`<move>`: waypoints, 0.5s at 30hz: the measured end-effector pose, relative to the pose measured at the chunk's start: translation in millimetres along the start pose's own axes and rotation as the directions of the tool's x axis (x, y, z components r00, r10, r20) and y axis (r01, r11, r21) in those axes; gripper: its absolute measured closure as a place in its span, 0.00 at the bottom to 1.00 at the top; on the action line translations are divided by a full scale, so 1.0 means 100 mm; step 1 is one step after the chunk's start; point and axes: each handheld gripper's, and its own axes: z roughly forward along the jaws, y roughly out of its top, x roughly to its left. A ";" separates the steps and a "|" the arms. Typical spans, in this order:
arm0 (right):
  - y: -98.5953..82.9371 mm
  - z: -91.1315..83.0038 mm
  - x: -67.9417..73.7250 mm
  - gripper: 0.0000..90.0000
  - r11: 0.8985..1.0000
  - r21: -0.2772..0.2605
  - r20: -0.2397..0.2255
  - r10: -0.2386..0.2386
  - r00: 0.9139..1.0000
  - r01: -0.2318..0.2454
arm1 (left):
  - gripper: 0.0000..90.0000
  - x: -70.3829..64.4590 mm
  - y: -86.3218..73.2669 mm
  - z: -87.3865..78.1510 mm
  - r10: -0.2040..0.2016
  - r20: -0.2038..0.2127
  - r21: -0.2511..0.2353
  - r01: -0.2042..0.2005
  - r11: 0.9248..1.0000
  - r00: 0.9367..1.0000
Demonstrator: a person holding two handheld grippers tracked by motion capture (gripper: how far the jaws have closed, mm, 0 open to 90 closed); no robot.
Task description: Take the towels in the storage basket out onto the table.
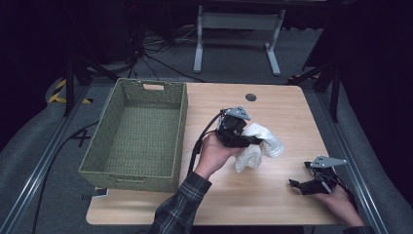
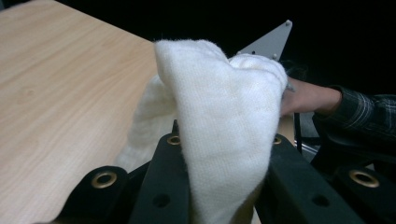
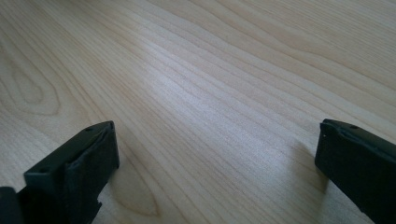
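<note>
Between the left gripper's (image 1: 253, 140) clenched jaws hangs the white cloth (image 1: 258, 146); right gripper (image 1: 298, 185) released.

A green woven basket (image 1: 134, 134) sits on the wooden table's (image 1: 272, 195) left side.

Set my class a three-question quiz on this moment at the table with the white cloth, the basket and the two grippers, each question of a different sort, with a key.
1. True or false: the left gripper grips the white cloth.
2. How do the right gripper jaws stand? A) wide apart with bare table between them B) shut on the cloth C) inside the basket.
3. Fill in: the woven basket lies to the ______ of the cloth in the high view.

Key: 1 true, with cloth bunched between the jaws in the left gripper view. 2 A. 3 left.
</note>
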 end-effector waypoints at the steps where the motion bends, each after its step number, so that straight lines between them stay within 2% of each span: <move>1: 0.00 0.00 0.00 0.00 1.000 0.000 0.000 0.000 1.000 0.000 | 0.91 0.00 -0.02 0.04 0.004 0.002 0.009 -0.004 1.000 1.000; 8: 0.00 0.00 0.00 0.00 1.000 0.000 0.000 0.000 1.000 0.000 | 0.91 0.01 -0.17 0.29 0.020 0.013 0.058 -0.021 0.998 1.000; 12: 0.00 0.00 0.00 0.00 1.000 0.000 0.000 -0.001 1.000 0.001 | 0.91 0.04 -0.26 0.40 0.015 0.013 0.069 -0.016 0.997 1.000; 15: 0.00 0.00 0.00 0.00 1.000 0.000 0.000 -0.001 1.000 0.001 | 0.91 0.07 -0.35 0.49 0.007 0.021 0.099 -0.009 0.995 1.000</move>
